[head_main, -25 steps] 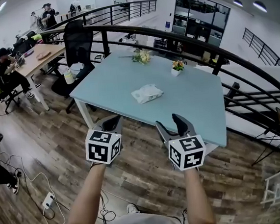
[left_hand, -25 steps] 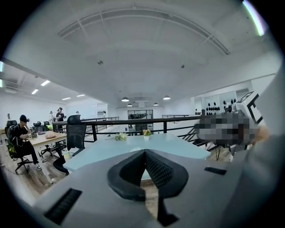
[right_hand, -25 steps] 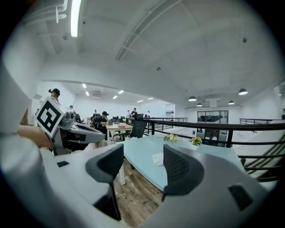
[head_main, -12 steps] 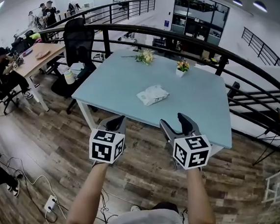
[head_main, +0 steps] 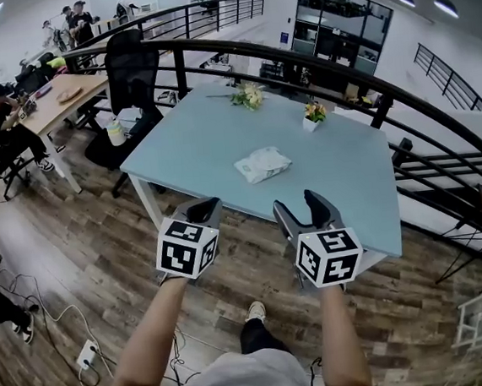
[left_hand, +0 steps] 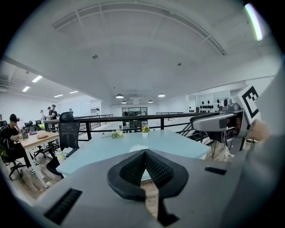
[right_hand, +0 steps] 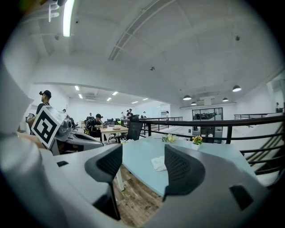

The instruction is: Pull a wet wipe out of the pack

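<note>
Lying flat near the middle of the pale blue rectangular table point(head_main: 194, 141): a soft, crumpled white wet-wipe pack point(head_main: 262, 163). Hovering just off the table's near edge, well short of the pack: black-jawed left gripper point(head_main: 202, 209), jaws pressed together, empty; beside it, right gripper point(head_main: 298, 209), jaws spread wide, nothing between.

Head view looks steeply down over the left gripper point(head_main: 200, 209) and right gripper point(head_main: 298, 204) toward the far table point(head_main: 219, 139). Both gripper views face that table, low and nearly level.
</note>
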`<state>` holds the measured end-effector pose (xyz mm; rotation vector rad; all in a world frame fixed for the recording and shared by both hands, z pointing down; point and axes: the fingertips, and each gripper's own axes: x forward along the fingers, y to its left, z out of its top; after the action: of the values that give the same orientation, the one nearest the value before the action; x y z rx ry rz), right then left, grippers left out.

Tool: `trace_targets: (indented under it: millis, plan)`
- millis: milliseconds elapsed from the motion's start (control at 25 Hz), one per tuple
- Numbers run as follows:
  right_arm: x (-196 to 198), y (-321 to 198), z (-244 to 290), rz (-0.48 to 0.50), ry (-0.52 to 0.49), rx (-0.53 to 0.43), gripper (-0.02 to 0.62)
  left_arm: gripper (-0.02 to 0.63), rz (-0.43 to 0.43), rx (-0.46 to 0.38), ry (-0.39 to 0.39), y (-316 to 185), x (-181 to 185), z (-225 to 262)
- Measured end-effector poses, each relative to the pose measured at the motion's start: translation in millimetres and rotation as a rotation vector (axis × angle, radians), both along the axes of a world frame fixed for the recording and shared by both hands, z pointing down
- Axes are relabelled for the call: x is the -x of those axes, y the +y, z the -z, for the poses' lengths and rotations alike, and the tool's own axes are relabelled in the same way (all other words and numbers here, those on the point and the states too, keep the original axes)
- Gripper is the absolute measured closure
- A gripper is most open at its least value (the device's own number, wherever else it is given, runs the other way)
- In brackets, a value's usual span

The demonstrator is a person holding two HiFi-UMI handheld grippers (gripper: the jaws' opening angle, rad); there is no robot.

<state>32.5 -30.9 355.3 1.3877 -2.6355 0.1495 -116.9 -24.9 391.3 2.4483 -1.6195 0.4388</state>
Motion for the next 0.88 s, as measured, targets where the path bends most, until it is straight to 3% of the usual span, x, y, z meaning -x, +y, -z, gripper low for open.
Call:
trace_targets:
  millis: [480,880]
  plan:
    - [-2.3,-80.2,-17.3,0.011,0.001,0.01,0.318,0.611,-0.004,0.004,-0.003,-81.2,-8.0,-10.2]
    - [-33.4,-177.9,-13.5,-0.024,-0.027,0.012,0.318,0.606,-0.016,0.001,-0.013,-180.6,-33.2,-4.1]
